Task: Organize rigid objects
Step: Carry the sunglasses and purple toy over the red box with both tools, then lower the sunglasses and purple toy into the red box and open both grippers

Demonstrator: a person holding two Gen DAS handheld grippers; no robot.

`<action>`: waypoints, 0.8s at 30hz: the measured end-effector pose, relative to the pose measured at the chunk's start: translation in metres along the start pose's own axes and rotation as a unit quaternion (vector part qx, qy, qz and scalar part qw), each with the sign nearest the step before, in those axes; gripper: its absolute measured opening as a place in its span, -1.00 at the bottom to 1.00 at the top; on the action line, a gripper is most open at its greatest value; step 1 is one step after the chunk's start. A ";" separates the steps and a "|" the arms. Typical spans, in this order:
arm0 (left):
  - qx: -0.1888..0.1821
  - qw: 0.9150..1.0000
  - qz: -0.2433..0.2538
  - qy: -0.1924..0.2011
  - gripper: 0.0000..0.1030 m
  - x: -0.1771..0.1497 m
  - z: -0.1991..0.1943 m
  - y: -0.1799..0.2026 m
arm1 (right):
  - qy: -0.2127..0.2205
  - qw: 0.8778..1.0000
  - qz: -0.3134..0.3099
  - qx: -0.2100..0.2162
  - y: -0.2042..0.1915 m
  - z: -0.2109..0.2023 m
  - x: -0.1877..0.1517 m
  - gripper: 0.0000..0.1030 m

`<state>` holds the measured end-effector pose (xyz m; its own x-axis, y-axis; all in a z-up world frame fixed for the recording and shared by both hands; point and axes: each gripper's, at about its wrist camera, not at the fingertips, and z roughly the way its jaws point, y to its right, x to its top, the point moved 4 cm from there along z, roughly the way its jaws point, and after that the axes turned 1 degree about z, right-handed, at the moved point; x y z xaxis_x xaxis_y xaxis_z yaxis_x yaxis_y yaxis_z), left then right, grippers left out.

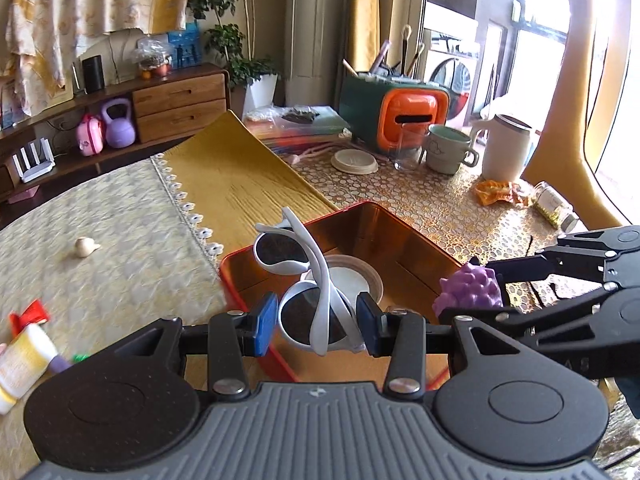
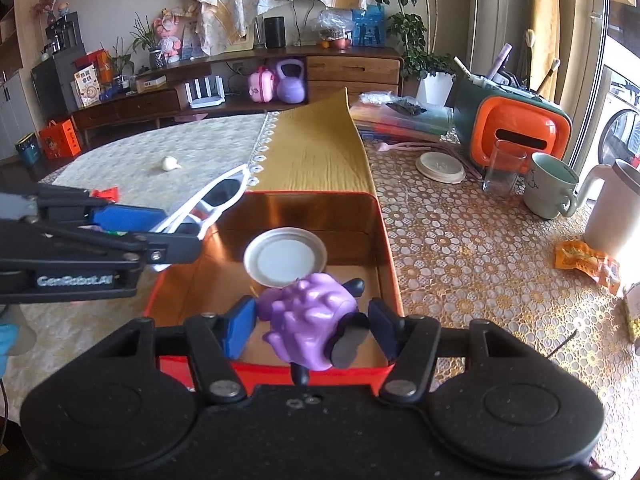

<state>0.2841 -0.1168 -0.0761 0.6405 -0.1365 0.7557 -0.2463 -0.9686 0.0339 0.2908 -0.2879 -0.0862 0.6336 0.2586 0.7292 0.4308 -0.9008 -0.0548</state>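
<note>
A red tin box (image 1: 400, 222) (image 2: 394, 280) with a shiny copper inside stands on the table, with a round white lid (image 1: 352, 280) (image 2: 285, 258) on its bottom. My left gripper (image 1: 317, 324) (image 2: 176, 232) is shut on white sunglasses (image 1: 308, 280) (image 2: 212, 200) and holds them over the box's left edge. My right gripper (image 2: 313, 326) (image 1: 472, 292) is shut on a purple grape toy (image 2: 310, 316) (image 1: 470, 288) and holds it over the box's near right part.
A garlic bulb (image 1: 86, 247) (image 2: 170, 164) lies on the cream cloth. A white tube (image 1: 24, 356) and a red wrapper (image 1: 30, 314) lie at the left. A mug (image 2: 550, 186), a glass (image 2: 502, 170), a white jug (image 2: 616, 212), a lid (image 2: 440, 166) and an orange-green box (image 2: 516, 128) stand at the right.
</note>
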 end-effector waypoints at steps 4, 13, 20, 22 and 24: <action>-0.003 1.000 0.006 -0.015 -0.18 0.006 0.021 0.006 | -0.006 1.000 -0.016 0.003 0.002 0.013 0.001 0.18; -0.021 0.999 0.008 -0.041 -0.18 0.011 0.050 0.011 | -0.012 0.998 -0.064 0.001 -0.001 0.034 0.003 -0.19; -0.037 0.998 -0.003 -0.055 -0.18 0.009 0.061 0.011 | -0.008 0.998 -0.067 -0.003 0.004 0.040 0.007 -0.24; -0.040 0.997 -0.006 -0.060 -0.18 0.007 0.062 0.011 | -0.013 0.998 -0.065 -0.007 0.007 0.040 0.005 -0.21; -0.050 0.997 -0.010 -0.064 -0.18 0.004 0.062 0.010 | -0.012 0.998 -0.064 -0.008 0.009 0.038 0.003 -0.19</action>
<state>0.3295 -0.1404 -0.1137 0.7325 -0.1480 0.6645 -0.2986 -0.9471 0.1181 0.3210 -0.2824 -0.1102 0.5883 0.3806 0.7135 0.4997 -0.8648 0.0492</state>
